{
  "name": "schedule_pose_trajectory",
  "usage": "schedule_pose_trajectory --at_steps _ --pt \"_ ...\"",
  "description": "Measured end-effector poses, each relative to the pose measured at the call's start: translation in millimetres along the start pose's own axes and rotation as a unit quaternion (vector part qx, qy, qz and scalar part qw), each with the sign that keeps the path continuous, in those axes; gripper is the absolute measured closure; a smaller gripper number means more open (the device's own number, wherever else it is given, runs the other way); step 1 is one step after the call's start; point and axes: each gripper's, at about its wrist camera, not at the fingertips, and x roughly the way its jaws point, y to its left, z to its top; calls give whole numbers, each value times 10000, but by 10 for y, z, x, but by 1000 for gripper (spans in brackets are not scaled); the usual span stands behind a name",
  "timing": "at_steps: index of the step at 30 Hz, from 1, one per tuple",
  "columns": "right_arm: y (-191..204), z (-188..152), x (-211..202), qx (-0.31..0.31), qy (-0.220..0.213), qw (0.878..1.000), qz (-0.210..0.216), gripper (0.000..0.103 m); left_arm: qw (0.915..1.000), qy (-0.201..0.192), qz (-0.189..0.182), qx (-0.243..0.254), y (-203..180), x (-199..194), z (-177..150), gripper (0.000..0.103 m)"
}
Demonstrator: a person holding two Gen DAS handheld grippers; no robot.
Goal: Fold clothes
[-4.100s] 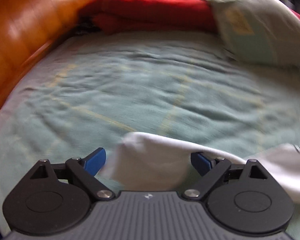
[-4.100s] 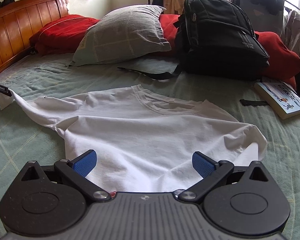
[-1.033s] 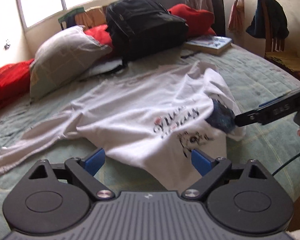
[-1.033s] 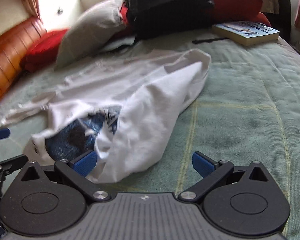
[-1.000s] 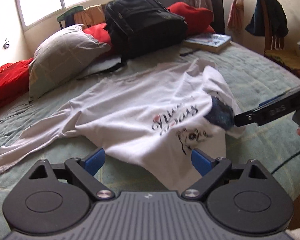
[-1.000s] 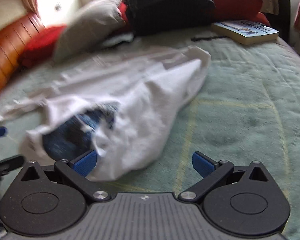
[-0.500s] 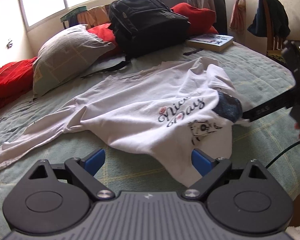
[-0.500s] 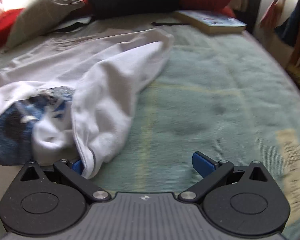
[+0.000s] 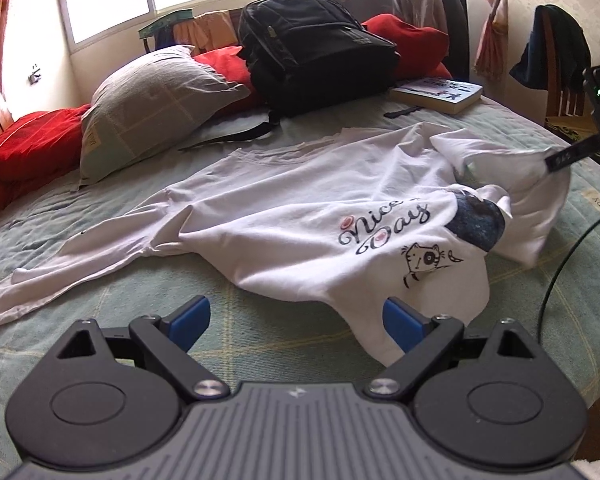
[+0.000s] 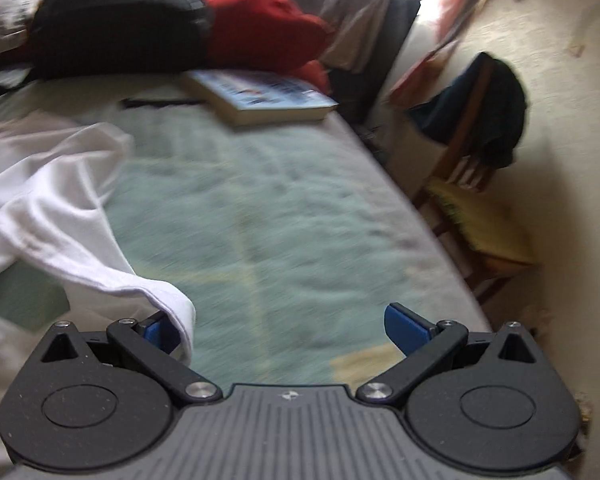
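- On the green bedspread, a white T-shirt is lying spread out, print facing up, in front of the black backpack
- Near the T-shirt's bottom edge, the left gripper is hovering with fingers wide apart, gripping nothing
- At the T-shirt's far side, the right gripper is also standing open, cloth draping over its left finger

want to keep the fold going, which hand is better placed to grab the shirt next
Right: its tongs are open with the white shirt sleeve hem draped over one pad. The left tongs are open, mostly over bare bedspread.
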Motion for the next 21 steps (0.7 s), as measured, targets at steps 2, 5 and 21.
schedule_pose_trajectory --at_steps 2,5,21 --pt "-117 73 59 29 -124 9996 -270 0 10000 2 -14 -1 -1 2 -5 10" --pt "-301 194 198 120 -222 9980 -574 0 10000 -15 -52 16 -14 -4 -13 10" --pt "-756 775 506 357 -597 9916 -1090 0 10000 20 -3 17 -26 8 -6 10"
